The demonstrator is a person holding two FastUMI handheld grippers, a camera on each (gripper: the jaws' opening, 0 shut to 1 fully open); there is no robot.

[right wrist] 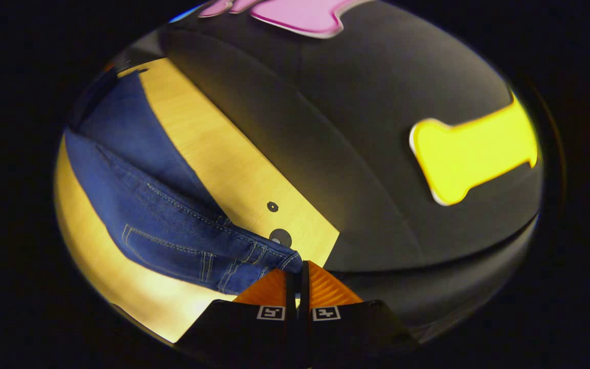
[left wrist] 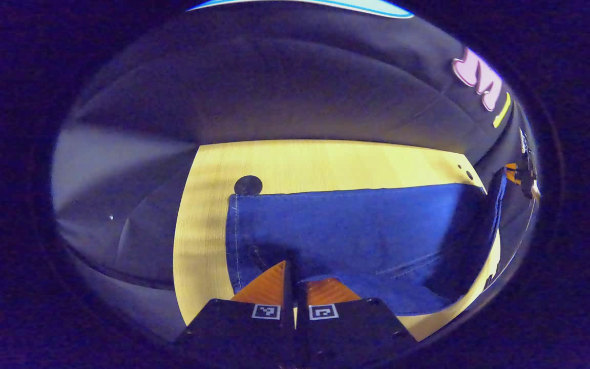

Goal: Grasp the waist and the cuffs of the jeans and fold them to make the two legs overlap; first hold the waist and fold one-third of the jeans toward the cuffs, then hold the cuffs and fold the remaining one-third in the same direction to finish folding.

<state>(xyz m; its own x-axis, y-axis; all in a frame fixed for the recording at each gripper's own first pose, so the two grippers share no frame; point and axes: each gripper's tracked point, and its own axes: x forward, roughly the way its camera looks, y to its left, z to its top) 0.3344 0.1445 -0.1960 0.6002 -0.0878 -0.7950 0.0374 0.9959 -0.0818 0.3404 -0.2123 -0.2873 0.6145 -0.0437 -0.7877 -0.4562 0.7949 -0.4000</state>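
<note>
Blue jeans (left wrist: 356,225) lie lengthwise across a yellow wooden table (left wrist: 325,164). In the left gripper view the stitched cuff end is at the left, and my left gripper (left wrist: 290,269) is shut on the near edge of the cloth beside the cuffs. The far right end of the jeans rises off the table toward the other gripper (left wrist: 512,174). In the right gripper view my right gripper (right wrist: 297,269) is shut on the waistband corner of the jeans (right wrist: 172,225), where belt loops and a pocket seam show. The waist end hangs lifted and the legs trail away to the upper left.
A round black hole (left wrist: 248,184) sits in the table just behind the cuff corner. Two smaller dark holes (right wrist: 280,237) mark the table corner near the waist. The booth's black cloth wall (right wrist: 377,154) stands close behind the table's far edge.
</note>
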